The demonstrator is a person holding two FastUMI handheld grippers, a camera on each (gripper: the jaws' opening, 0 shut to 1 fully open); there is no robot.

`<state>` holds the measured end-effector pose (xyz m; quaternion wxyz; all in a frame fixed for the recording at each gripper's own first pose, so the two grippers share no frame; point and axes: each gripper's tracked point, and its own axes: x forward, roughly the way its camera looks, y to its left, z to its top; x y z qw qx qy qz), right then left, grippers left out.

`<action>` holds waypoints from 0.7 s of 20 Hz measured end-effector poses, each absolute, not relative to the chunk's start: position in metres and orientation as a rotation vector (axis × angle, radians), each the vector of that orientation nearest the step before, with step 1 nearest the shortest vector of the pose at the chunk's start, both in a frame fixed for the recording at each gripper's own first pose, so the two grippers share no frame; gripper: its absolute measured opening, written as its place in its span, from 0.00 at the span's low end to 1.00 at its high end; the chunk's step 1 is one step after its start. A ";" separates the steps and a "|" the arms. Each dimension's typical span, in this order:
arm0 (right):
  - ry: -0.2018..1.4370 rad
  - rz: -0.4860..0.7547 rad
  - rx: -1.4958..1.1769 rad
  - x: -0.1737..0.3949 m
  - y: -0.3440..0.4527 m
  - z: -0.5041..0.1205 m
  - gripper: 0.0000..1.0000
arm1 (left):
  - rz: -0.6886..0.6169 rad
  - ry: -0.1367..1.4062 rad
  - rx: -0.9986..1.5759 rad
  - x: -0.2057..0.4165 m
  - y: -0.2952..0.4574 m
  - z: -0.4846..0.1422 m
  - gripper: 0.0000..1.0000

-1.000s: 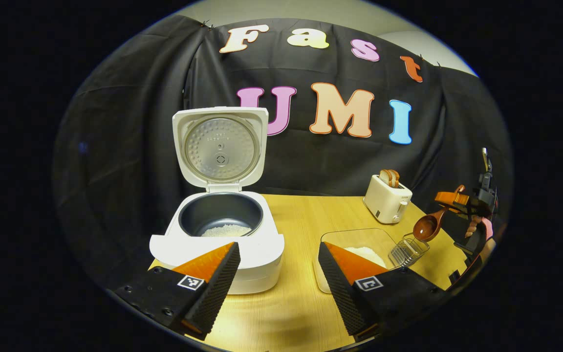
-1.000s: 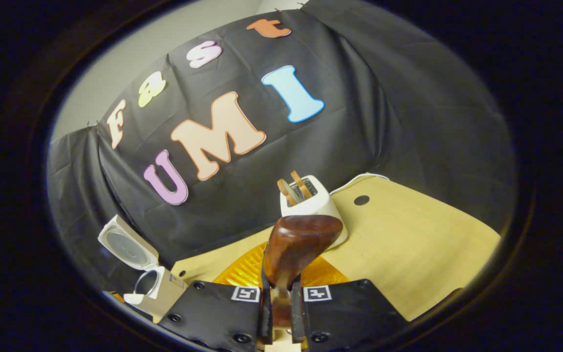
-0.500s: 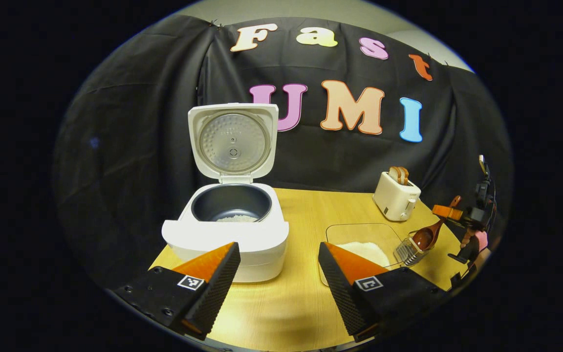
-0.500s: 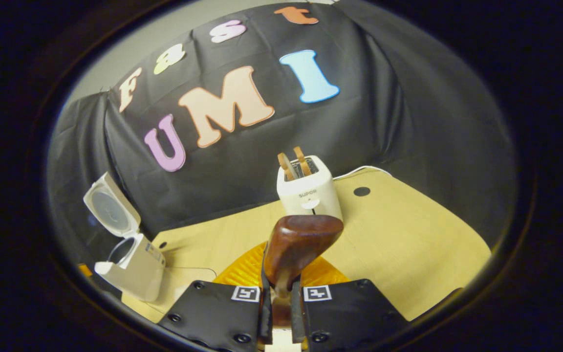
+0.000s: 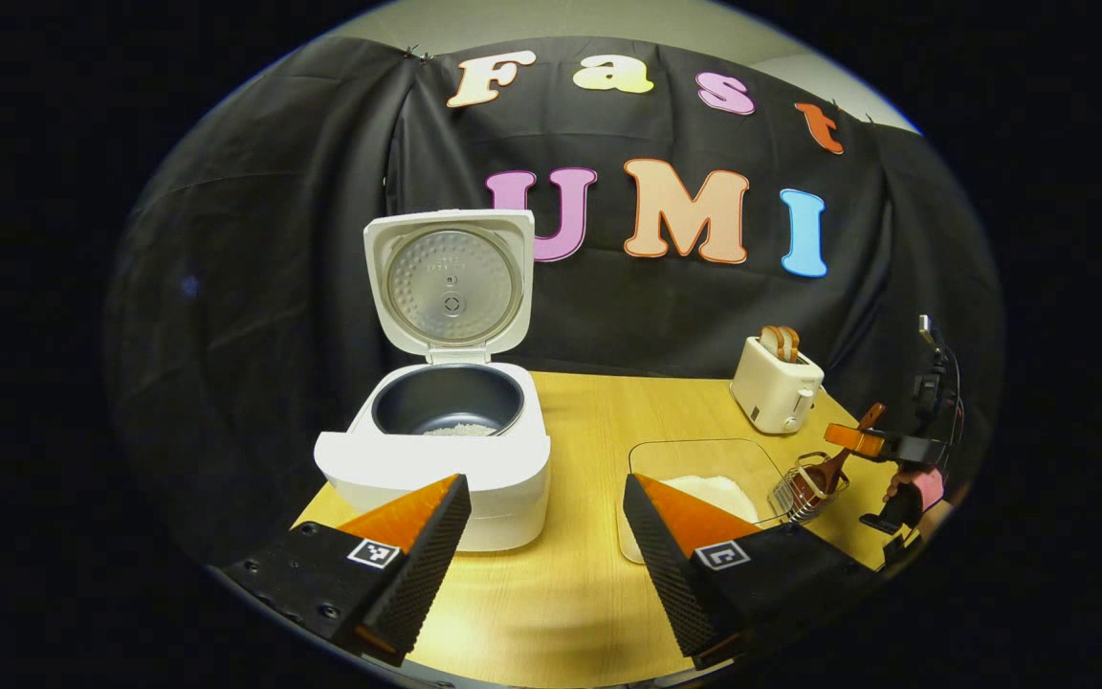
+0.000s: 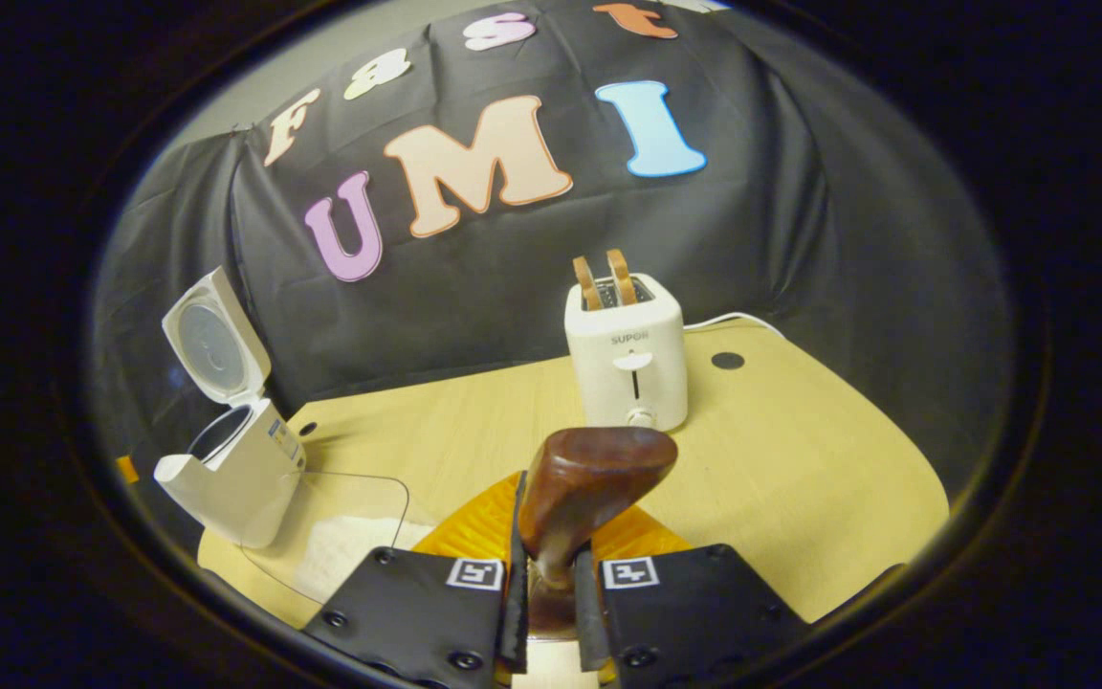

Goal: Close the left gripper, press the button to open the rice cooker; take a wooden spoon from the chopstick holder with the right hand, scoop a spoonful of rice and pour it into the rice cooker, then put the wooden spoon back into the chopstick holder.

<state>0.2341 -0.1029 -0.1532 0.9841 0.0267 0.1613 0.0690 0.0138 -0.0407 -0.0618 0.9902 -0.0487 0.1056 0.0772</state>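
Both views are evenly and brightly lit from above. Soft glare is seen on the counter (image 5: 599,421) and short shadows beside the rice cooker (image 5: 441,450). Strong fisheye bending is seen at the edges. The wooden spoon (image 6: 589,478) is rendered slightly soft.

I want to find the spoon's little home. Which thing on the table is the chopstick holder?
Start at the big white rice cooker with its lid up. Go right past the clear tub of rice to the table's right edge. The chopstick holder is the small wire basket there, with the brown wooden spoon going in; the toaster behind is solid white.
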 end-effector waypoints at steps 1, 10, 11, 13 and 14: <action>0.314 0.140 0.069 0.231 -0.105 -0.149 0.24 | 0.156 0.212 -0.099 0.014 -0.042 -0.062 0.95; 0.282 0.116 0.103 0.217 -0.130 -0.127 0.97 | 0.126 0.190 -0.112 0.020 -0.060 -0.054 0.95; 0.275 0.104 0.102 0.214 -0.137 -0.124 0.97 | 0.120 0.186 -0.110 0.021 -0.063 -0.052 0.95; 0.256 0.074 0.108 0.208 -0.151 -0.118 0.97 | 0.112 0.173 -0.099 0.021 -0.067 -0.048 0.96; 0.247 0.058 0.113 0.205 -0.160 -0.114 0.97 | 0.108 0.170 -0.099 0.021 -0.069 -0.046 0.95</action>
